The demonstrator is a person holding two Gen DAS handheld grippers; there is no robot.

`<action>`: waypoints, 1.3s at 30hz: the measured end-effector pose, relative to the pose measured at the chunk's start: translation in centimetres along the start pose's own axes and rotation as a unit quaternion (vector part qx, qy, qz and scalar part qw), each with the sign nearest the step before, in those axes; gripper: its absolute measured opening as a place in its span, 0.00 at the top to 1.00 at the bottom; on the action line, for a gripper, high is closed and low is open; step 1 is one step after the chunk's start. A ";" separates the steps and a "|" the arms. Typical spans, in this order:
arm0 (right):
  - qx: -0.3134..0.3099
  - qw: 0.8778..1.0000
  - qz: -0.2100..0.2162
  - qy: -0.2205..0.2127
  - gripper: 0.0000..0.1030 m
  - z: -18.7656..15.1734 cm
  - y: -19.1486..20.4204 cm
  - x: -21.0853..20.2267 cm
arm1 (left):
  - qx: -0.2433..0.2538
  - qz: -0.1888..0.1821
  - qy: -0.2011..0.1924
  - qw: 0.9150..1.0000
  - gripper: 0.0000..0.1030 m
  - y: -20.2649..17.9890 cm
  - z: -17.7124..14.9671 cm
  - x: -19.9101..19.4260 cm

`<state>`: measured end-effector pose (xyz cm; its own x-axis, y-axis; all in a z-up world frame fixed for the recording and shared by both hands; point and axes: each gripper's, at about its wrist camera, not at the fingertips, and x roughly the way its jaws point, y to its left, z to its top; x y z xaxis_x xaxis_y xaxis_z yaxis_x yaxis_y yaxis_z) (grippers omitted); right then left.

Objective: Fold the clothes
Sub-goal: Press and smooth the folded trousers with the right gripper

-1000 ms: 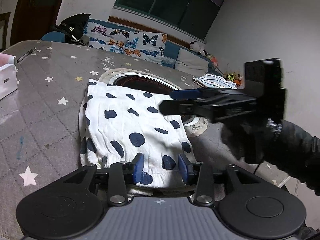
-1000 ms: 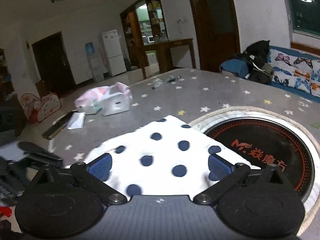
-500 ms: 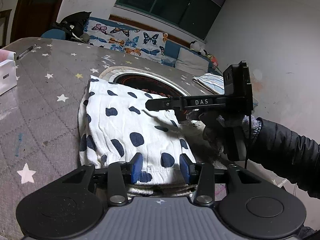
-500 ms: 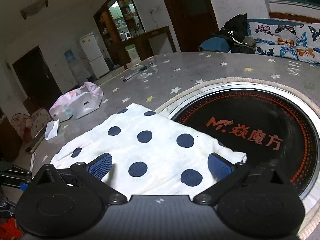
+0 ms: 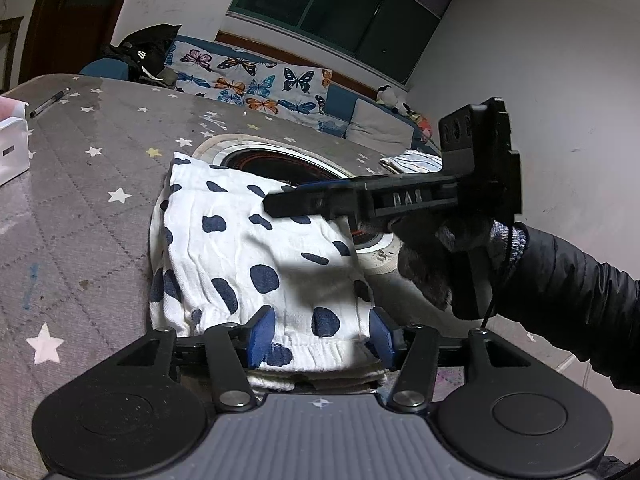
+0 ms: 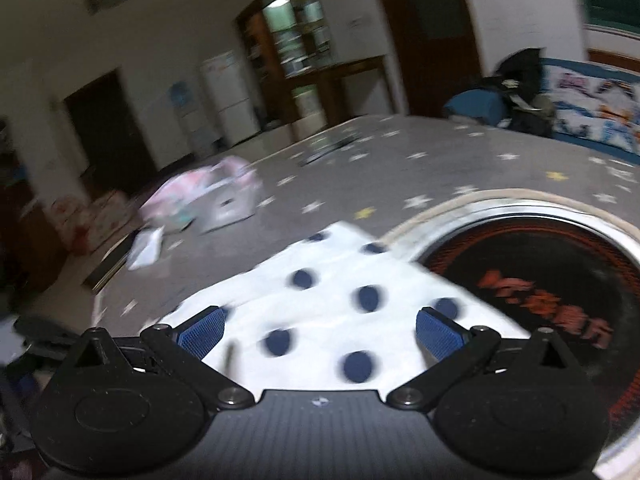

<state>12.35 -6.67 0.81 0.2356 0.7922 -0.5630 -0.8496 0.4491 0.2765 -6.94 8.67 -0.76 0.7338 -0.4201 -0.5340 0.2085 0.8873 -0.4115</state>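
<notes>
A white cloth with navy dots (image 5: 248, 248) lies folded on the grey star-patterned table (image 5: 80, 200), its far edge over a round black hotplate (image 5: 280, 164). My left gripper (image 5: 320, 336) is open at the cloth's near hem, which lies between the blue pads without being pinched. A gloved hand holds my right gripper (image 5: 288, 202) side-on above the cloth's right part. In the blurred right wrist view, the right gripper (image 6: 320, 334) is wide open over the dotted cloth (image 6: 332, 320), beside the hotplate (image 6: 540, 280).
A white box (image 5: 12, 148) and a pen (image 5: 50, 102) sit at the table's left. A folded striped cloth (image 5: 416, 160) lies at the far right. A butterfly-print sofa (image 5: 260, 84) stands behind. A pink-white box (image 6: 216, 200) rests further along the table.
My left gripper's fingers have spread wider around the hem. The right gripper has risen slightly above the cloth and swung, blurring its view.
</notes>
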 end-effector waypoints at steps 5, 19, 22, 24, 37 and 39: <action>-0.069 0.997 0.026 0.032 0.00 0.0 3.2 1.1 | 0.000 -0.007 -0.002 1.000 0.40 0.0 -0.1 0.1; -0.133 0.986 0.002 0.097 0.00 1.4 4.0 5.5 | 0.000 -0.019 -0.009 1.000 0.30 -0.2 -0.6 0.2; -0.131 0.986 -0.001 0.100 0.00 2.1 3.5 6.4 | -0.001 -0.023 -0.010 1.000 0.29 -0.1 -0.7 0.2; -0.128 0.987 -0.001 0.102 0.00 2.6 3.1 7.0 | -0.003 -0.025 -0.011 1.000 0.29 -0.1 -0.7 0.2; -0.091 0.988 -0.059 0.106 0.00 4.9 -0.3 10.4 | -0.008 -0.031 -0.013 0.999 0.28 0.1 -0.7 -0.4; -0.077 0.990 -0.060 0.105 0.00 4.9 -1.0 9.9 | -0.008 -0.029 -0.015 0.999 0.28 0.1 -0.7 -0.6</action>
<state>17.84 2.76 -1.23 0.2489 0.6263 -0.7388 -0.8875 0.4528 0.0849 -7.78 8.88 -0.98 0.7399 -0.4645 -0.4866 0.2410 0.8583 -0.4529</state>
